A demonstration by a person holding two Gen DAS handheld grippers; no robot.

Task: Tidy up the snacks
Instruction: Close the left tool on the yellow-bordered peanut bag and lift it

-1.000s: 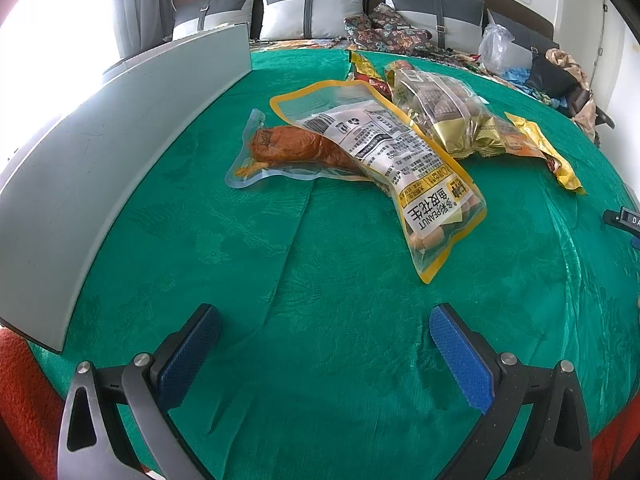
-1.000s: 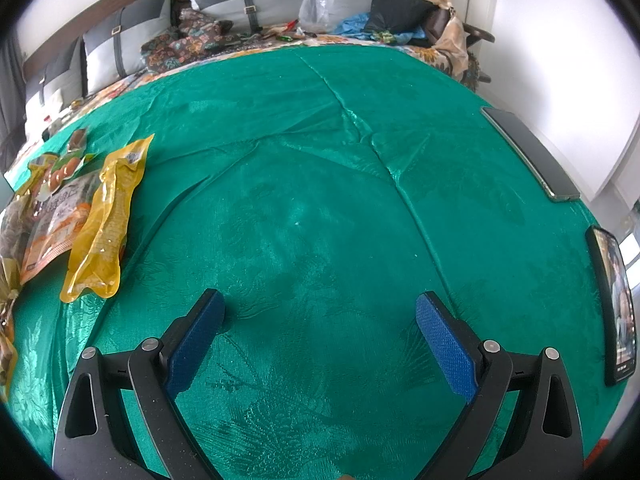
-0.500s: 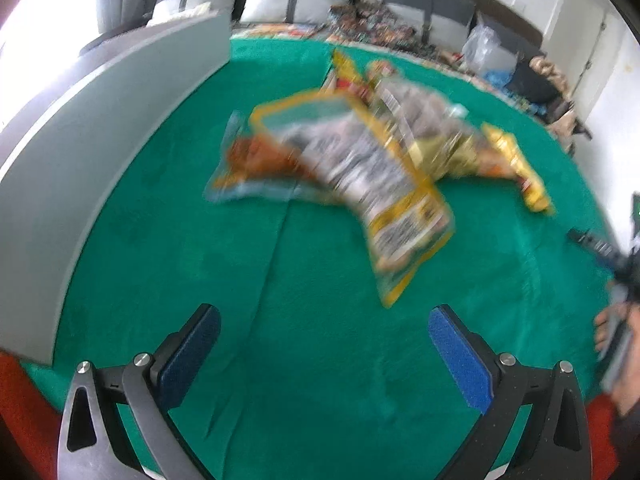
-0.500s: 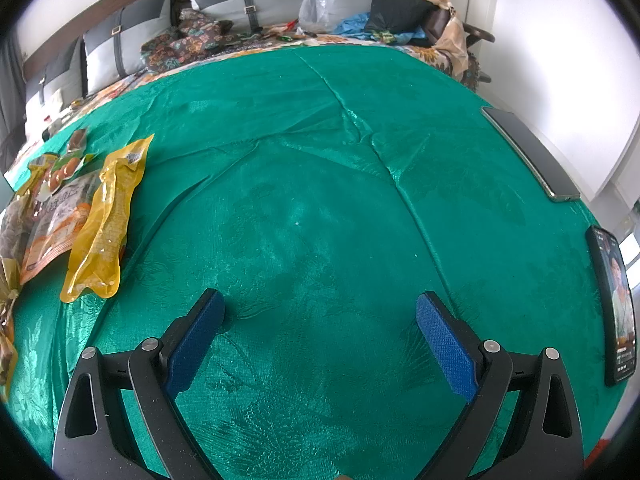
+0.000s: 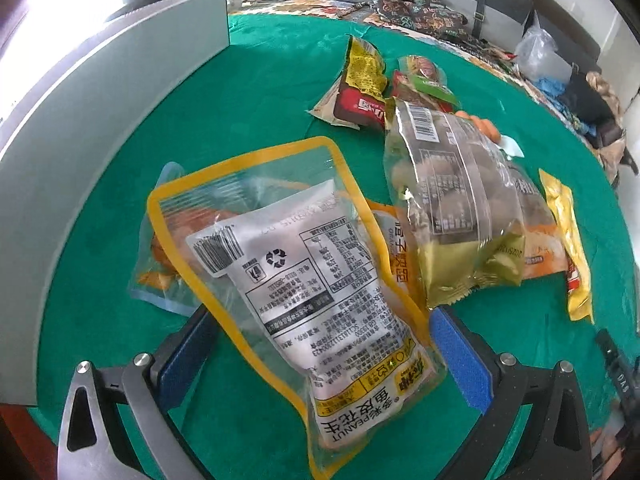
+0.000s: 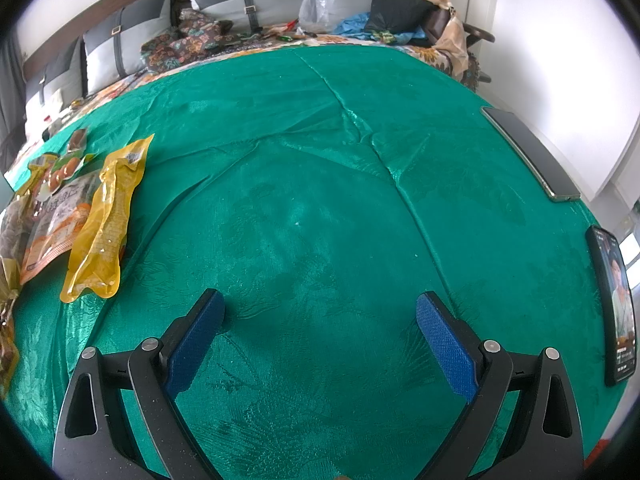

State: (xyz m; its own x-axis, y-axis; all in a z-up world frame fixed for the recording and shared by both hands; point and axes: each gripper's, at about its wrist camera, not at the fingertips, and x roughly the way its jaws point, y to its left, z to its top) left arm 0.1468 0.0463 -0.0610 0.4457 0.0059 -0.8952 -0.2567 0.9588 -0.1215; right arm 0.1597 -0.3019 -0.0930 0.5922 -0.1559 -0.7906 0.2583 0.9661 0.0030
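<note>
My left claw (image 5: 320,348) is wide open, straddling the peanut bag (image 5: 304,280), nothing gripped. I'd close on its near edge, clear of neighbours. Right claw (image 6: 320,340) open, empty.

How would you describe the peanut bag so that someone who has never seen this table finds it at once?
Start at the green cloth and go to the heap of snack packets on it. The peanut bag is the packet nearest the left gripper, its lower end lying between the open jaws. Unlike the gold-bottomed clear bag beside it, it has a yellow border and a white label reading PEANUT.
</note>
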